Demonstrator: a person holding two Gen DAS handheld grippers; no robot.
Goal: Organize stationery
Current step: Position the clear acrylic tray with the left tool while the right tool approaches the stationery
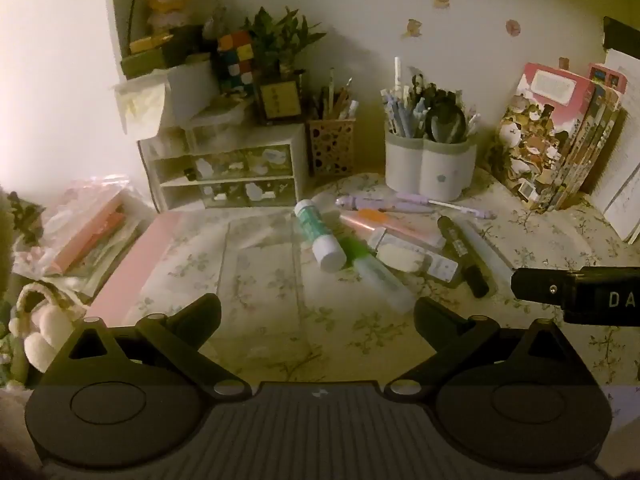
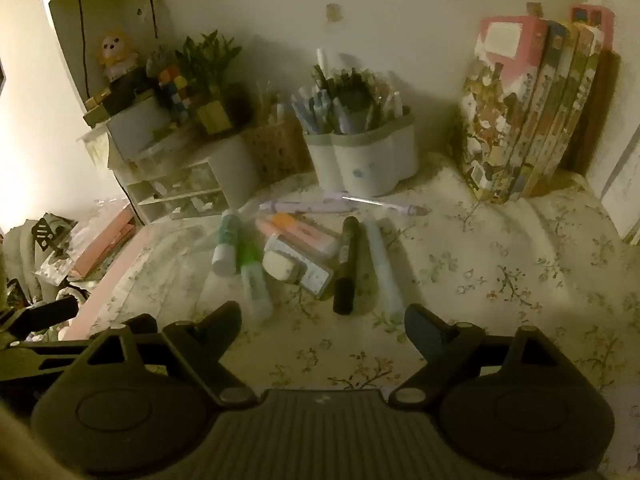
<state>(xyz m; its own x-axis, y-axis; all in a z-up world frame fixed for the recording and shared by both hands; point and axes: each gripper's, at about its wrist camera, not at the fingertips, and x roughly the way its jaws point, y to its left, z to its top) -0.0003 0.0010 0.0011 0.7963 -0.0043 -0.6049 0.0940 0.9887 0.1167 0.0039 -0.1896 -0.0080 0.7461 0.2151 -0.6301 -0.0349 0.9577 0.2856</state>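
While both grippers hover short of the clutter with nothing between their jaws, the left gripper [image 1: 318, 312] spread wide and the right gripper [image 2: 322, 320] also apart, the loose stationery lies in a tight heap on the floral-cloth counter [image 2: 500, 280], in front of the white two-lobed pen pot [image 2: 360, 160]. The heap is the main hazard. The white-capped green glue stick [image 1: 320, 236] rests against the translucent green-tipped tube [image 1: 376, 272], and the black marker [image 2: 346, 266] lies just beside the pale blue pen [image 2: 380, 268], so jaws closing on one could easily pinch or nudge its neighbour. Round barrels on soft cloth are likely to roll if touched on one side only, and a fold in the cloth could snag a lower finger. The small white eraser-like block [image 2: 278, 266] sits on or against the flat pastel cases, though the dim light does not show which; lifting a case from beneath it might tip the block off. At the back, the lilac pens [image 2: 320, 204] lie close to the pot's base, where a reach could knock the crowded pot. The right gripper's finger also shows at the edge of the left wrist view, so both hands going for the heap together risk colliding.
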